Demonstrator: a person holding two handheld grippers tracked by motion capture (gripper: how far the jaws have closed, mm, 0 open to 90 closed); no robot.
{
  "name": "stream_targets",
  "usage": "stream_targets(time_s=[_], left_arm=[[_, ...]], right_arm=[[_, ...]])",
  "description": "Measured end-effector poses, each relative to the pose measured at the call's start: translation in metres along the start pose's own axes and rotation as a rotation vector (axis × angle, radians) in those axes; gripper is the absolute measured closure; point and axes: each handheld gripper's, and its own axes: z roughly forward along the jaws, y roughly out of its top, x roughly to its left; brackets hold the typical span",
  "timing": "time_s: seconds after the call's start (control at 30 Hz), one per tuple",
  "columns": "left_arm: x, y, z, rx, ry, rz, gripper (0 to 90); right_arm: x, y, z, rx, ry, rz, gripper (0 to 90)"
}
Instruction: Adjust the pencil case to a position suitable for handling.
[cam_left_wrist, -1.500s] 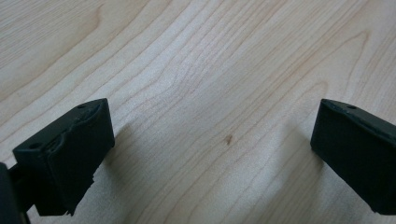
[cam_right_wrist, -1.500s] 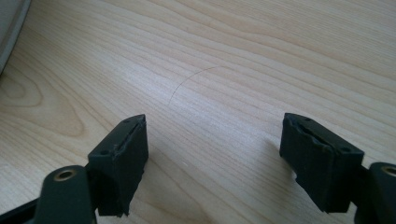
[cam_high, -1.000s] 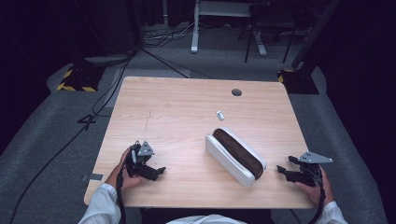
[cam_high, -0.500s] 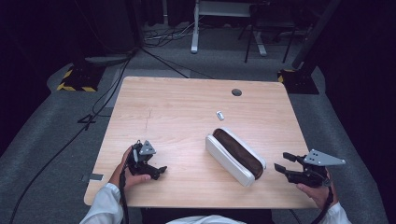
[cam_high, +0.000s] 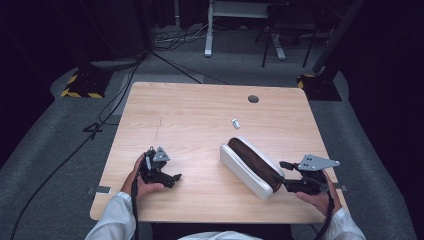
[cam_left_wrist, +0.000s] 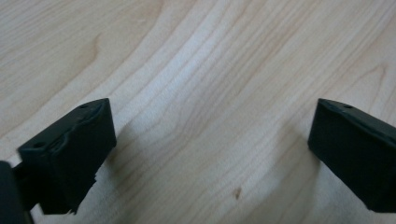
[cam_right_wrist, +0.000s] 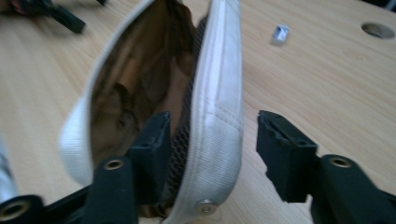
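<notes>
Wooden table (cam_high: 200, 110) is bearing the open white pouch (cam_high: 245, 172) at five o'clock; your right gripper (cam_high: 285, 176) is closing astride its near wall, not yet clamped, left gripper (cam_high: 172, 179) idling open; lifting is remaining.

White pouch (cam_high: 248, 170) with brown lining, unzipped and gaping, lying diagonally on the table's near right part

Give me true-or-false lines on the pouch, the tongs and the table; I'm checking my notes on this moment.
1. The white pouch lies open. True.
2. The right tongs straddle one pouch wall, one jaw inside. True; they have just been closing.
3. The left tongs hold the small white piece. False: they are open over bare table.
4. The small white piece lies inside the pouch. False: it lies on the table beyond the pouch.
</notes>
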Motion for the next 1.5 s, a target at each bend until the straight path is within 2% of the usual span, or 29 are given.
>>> stream_targets(time_s=[0.03, 0.1, 0.17, 0.2, 0.23, 0.27, 0.33, 0.4, 0.5, 0.6, 0.67, 0.7, 0.77, 0.8, 0.9, 1.0, 1.23, 1.4, 1.5], left_arm=[[0.001, 0.002, 0.001, -0.016, 0.004, -0.002, 8.6], [0.002, 0.005, 0.003, -0.031, -0.013, -0.015, 16.8], [0.001, 0.01, 0.007, -0.018, -0.007, 0.0, 15.6], [0.001, 0.013, 0.009, -0.018, -0.021, -0.002, 15.7], [0.001, 0.013, 0.009, -0.018, -0.021, -0.002, 16.3], [0.001, 0.018, 0.013, -0.017, -0.044, -0.006, 16.4], [-0.001, 0.024, 0.018, -0.016, -0.025, 0.015, 16.5], [-0.003, 0.029, 0.024, -0.011, -0.029, 0.027, 16.0], [-0.003, 0.04, 0.029, -0.011, -0.052, 0.024, 18.0], [-0.005, 0.047, 0.034, -0.011, -0.042, 0.04, 18.0], [-0.007, 0.06, 0.043, -0.02, -0.053, 0.044, 18.0], [-0.009, 0.064, 0.047, -0.02, -0.037, 0.061, 18.0], [-0.01, 0.075, 0.055, -0.003, -0.064, 0.062, 18.0], [-0.012, 0.08, 0.058, -0.013, -0.044, 0.073, 18.2], [-0.015, 0.099, 0.069, -0.018, -0.066, 0.081, 18.2], [-0.017, 0.113, 0.078, -0.02, -0.058, 0.087, 18.2], [-0.02, 0.157, 0.107, -0.054, -0.059, 0.065, 18.2], [-0.025, 0.186, 0.131, -0.049, -0.017, 0.061, 18.2], [-0.027, 0.199, 0.141, -0.067, -0.004, 0.037, 17.8]], right_arm=[[0.0, -0.001, 0.003, 0.017, -0.01, 0.001, 55.9], [-0.001, -0.003, 0.007, 0.035, -0.008, 0.005, 61.7], [-0.003, -0.004, 0.007, 0.041, -0.038, 0.003, 67.0], [-0.004, -0.005, 0.005, 0.037, -0.041, 0.009, 69.0], [-0.004, -0.005, 0.005, 0.037, -0.041, 0.009, 69.0], [-0.007, -0.007, 0.002, 0.033, -0.063, 0.002, 70.9], [-0.008, -0.01, -0.001, 0.027, -0.071, 0.007, 71.8], [-0.009, -0.012, -0.003, 0.025, -0.087, -0.001, 72.4], [-0.013, -0.014, -0.007, 0.023, -0.107, 0.0, 73.0], [-0.019, -0.018, -0.012, 0.015, -0.129, 0.009, 73.9], [-0.023, -0.02, -0.015, 0.013, -0.149, 0.017, 74.2], [-0.024, -0.021, -0.016, 0.015, -0.156, 0.017, 74.3], [-0.027, -0.023, -0.019, 0.014, -0.175, 0.024, 74.6], [-0.028, -0.023, -0.02, 0.014, -0.187, 0.023, 74.7], [-0.034, -0.026, -0.024, 0.01, -0.206, 0.041, 74.8], [-0.036, -0.028, -0.026, 0.007, -0.222, 0.044, 74.9], [-0.045, -0.034, -0.035, 0.0, -0.257, 0.061, 75.0], [-0.047, -0.036, -0.038, -0.001, -0.272, 0.067, 75.0], [-0.048, -0.037, -0.038, -0.002, -0.275, 0.061, 75.0]])
